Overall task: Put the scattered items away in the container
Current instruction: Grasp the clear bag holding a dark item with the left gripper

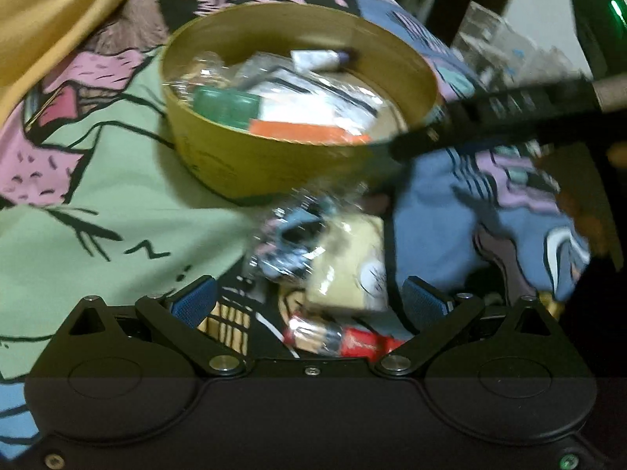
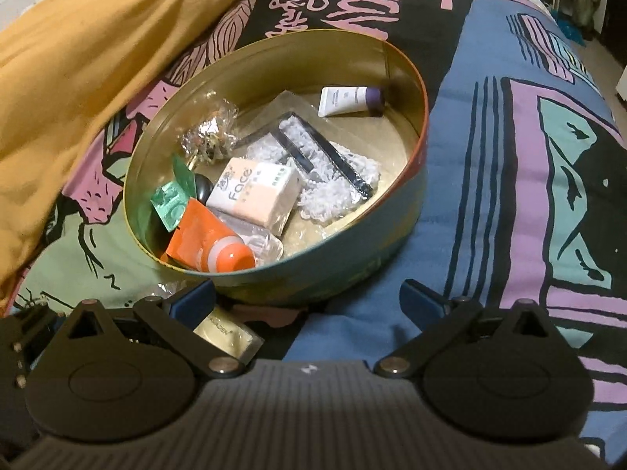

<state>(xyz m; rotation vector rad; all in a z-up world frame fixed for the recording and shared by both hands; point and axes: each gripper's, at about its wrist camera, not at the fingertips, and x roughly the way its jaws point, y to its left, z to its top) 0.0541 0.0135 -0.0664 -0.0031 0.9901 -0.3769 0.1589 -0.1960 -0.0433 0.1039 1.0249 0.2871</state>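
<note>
A round gold tin (image 1: 219, 156) stands on a patterned bedspread and holds several items. The right wrist view shows an orange tube (image 2: 213, 248), a "Face" tissue pack (image 2: 254, 196) and a white tube with a purple cap (image 2: 350, 100) inside the tin (image 2: 274, 66). In front of it lie a clear crinkly packet (image 1: 290, 243), a beige packet (image 1: 348, 270) and a red wrapped item (image 1: 352, 344). My left gripper (image 1: 309, 301) is open, low over these loose items, which lie between its fingers. My right gripper (image 2: 307, 297) is open at the tin's near wall, with the beige packet (image 2: 227, 337) beside its left finger.
A yellow cloth (image 2: 98, 58) is bunched at the left of the bed. The right gripper's black body (image 1: 490, 113) crosses the tin's right rim in the left wrist view. Beyond the bed's far right edge are clear containers (image 1: 493, 39) and a dark box with a green light (image 1: 599, 27).
</note>
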